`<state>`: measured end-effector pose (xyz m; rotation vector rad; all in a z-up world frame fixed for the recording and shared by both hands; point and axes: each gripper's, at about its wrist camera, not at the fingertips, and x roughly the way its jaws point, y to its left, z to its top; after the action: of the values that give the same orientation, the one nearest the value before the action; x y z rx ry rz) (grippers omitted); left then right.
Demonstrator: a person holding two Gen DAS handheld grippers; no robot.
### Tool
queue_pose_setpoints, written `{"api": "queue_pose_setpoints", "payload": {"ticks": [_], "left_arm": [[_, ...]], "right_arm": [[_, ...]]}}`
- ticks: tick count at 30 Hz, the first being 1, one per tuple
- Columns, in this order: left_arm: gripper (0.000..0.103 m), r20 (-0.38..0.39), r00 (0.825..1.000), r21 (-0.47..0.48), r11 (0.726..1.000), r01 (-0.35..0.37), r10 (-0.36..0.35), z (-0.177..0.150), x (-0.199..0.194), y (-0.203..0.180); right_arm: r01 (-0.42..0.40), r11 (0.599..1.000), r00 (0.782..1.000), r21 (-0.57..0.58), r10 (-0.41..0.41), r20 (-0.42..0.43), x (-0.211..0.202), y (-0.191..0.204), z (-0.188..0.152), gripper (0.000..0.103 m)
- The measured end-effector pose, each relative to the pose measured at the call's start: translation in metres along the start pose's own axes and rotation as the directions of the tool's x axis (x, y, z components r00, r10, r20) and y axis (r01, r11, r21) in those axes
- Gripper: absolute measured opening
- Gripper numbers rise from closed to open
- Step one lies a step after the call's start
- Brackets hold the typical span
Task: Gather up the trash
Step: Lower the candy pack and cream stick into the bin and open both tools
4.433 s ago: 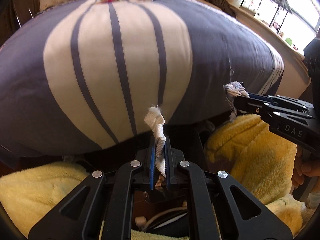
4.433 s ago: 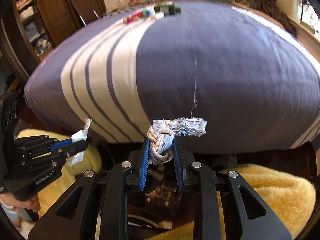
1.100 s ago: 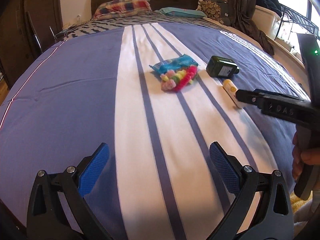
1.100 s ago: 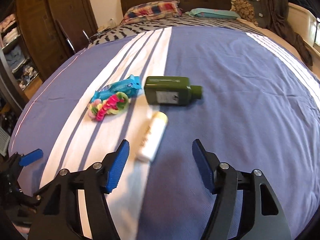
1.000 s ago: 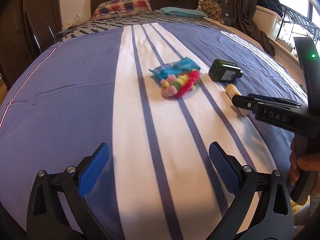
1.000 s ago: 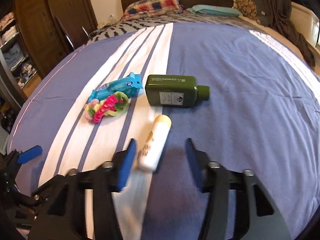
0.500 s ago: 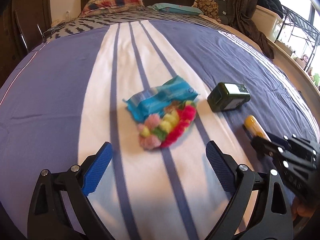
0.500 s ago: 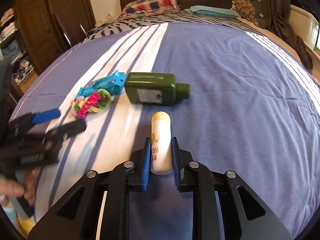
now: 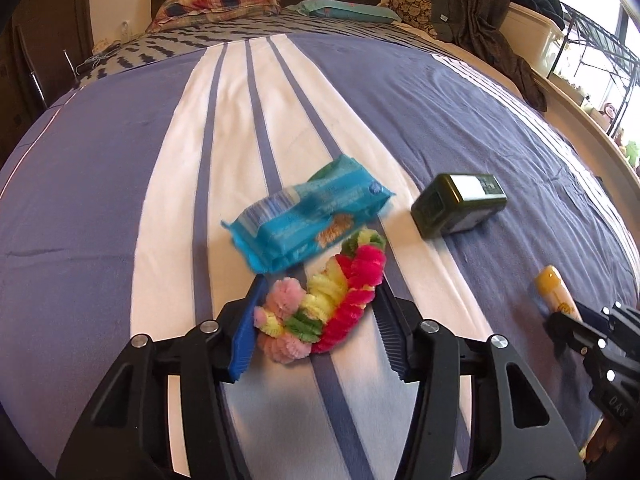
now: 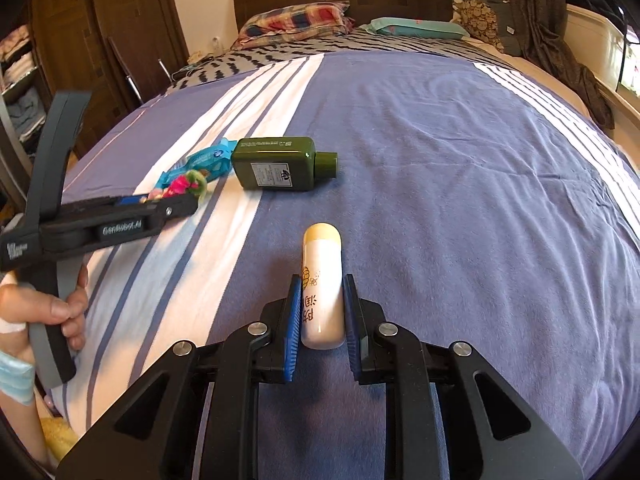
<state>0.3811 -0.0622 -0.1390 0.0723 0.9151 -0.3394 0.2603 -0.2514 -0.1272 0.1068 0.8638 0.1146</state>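
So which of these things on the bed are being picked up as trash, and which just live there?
Being collected:
- fuzzy multicoloured pipe-cleaner bundle, between the left hand-held gripper's closing jaws
- white yellow-capped tube, clamped in the right hand-held gripper
- probably next: blue plastic wipes packet, dark green bottle

Just there:
- plaid pillow
- teal pillow

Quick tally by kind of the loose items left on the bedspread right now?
Bottles: 2, the green bottle and the white tube bottle
Blue wrapped packs: 1
Pipe-cleaner bundles: 1
Total: 4
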Motion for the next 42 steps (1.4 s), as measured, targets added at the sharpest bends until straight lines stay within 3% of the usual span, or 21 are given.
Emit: {"api": "queue_pose_setpoints", "payload": {"ticks": [2,11,24,30,42], "left_arm": [[0.040,0.001,1.000,0.000,1.000,-0.002,0.002,-0.009,-0.008,-0.001],[0.040,0.016,1.000,0.002,1.000,0.004,-0.004,-0.060,-0.061,-0.017],[0.040,0.188,0.982,0.055,0.998,0.009,-0.019,-0.123,-0.180,-0.065],[0.040,0.224,0.973,0.075,0.997,0.030,-0.047,-0.155,-0.216,-0.081],[0.040,0.154,0.985,0.070,0.995,0.067,-0.077,-0.229,-0.222,-0.091]], "right_arm": [[0.001,1.000,1.000,-0.002,-0.001,0.002,-0.004,0.001,-0.003,0.021],[-0.021,0.999,0.999,-0.026,0.022,0.031,-0.042,0.015,-0.022,0.021],[-0.016,0.999,0.991,-0.052,0.023,0.129,-0.131,0.030,-0.065,0.021],[-0.022,0.998,0.986,-0.066,0.032,0.161,-0.168,0.039,-0.097,0.021],[-0.030,0.998,0.993,-0.046,0.035,0.109,-0.182,0.037,-0.156,0.021]]}}
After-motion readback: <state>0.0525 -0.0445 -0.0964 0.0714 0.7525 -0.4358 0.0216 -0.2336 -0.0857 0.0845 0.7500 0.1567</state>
